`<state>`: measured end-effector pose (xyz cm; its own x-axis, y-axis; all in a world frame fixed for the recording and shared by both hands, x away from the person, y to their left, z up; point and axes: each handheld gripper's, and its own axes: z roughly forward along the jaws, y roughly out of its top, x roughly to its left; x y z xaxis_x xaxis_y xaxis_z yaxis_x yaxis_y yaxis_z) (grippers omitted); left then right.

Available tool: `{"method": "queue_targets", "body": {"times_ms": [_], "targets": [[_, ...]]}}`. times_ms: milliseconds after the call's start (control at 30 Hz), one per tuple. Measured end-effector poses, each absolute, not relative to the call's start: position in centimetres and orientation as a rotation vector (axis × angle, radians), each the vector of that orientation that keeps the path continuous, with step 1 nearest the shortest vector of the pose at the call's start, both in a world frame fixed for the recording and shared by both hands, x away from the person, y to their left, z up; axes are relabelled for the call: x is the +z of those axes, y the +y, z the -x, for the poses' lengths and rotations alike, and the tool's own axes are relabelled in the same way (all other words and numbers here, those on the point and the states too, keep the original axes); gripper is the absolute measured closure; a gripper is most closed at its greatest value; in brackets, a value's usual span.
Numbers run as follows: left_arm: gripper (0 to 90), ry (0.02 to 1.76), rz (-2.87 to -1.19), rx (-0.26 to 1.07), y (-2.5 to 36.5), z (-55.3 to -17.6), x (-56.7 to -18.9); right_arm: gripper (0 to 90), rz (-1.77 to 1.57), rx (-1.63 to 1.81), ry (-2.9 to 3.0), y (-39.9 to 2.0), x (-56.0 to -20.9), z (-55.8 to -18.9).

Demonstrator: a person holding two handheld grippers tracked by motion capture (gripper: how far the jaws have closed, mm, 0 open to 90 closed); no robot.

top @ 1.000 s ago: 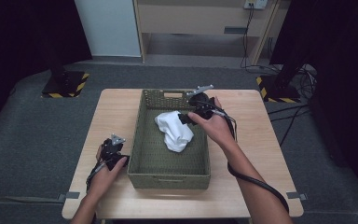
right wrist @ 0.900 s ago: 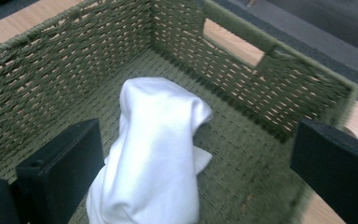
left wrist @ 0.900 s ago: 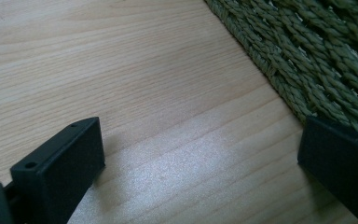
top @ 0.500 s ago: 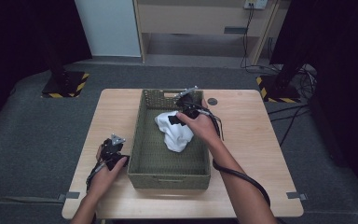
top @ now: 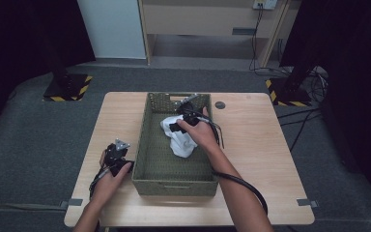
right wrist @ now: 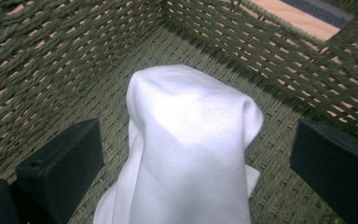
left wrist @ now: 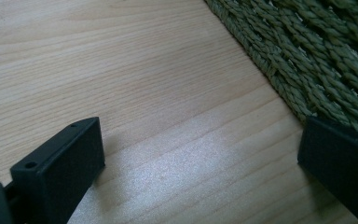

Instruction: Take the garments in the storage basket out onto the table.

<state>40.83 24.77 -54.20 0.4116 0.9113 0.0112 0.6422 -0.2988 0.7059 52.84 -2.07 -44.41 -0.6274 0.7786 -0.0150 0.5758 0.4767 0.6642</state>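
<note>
A green woven basket [top: 144, 145] stands in the middle of the wooden table [top: 265, 145]. In it lies a crumpled white cloth [top: 181, 141]. My right gripper [top: 178, 124] is down inside the basket at the cloth's far end. In the right gripper view its jaws are open [right wrist: 198, 144], with a raised fold of the white cloth [right wrist: 191, 121] between them and the basket wall [right wrist: 270, 56] behind. My left gripper [top: 117, 151] rests on the table left of the basket. It is open [left wrist: 200, 140] over bare wood, with the basket's outer wall [left wrist: 307, 56] close by its right jaw.
A small dark disc [top: 220, 105] is set in the table beyond the basket's right corner. Two stand bases with yellow-black stripes [top: 67, 88] [top: 290, 93] sit on the floor behind the table. Cables [top: 314, 77] trail at the right.
My right gripper has moved from the basket's far right rim leftward and down over the white cloth. The left gripper has stayed in place.
</note>
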Motion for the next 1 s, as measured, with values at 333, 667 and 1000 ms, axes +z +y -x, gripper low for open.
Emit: {"method": "queue_targets", "body": {"times_ms": [333, 667, 1000], "targets": [[0.0, 1.312, -2.051, 0.556, 24.8, -40.8, -54.2, 2.7, -1.211, 0.893, 2.391, -1.4, -46.3, -53.7], [0.0, 1.313, -2.049, 0.556, 24.8, -40.8, -54.2, 2.8, -1.263, 0.861, 2.393, -1.1, -48.4, -54.4], [0.0, 1.313, -2.05, 0.556, 24.8, -40.8, -54.2, 2.9, -1.283, 0.851, 2.427, -0.3, -49.9, -54.6]]}}
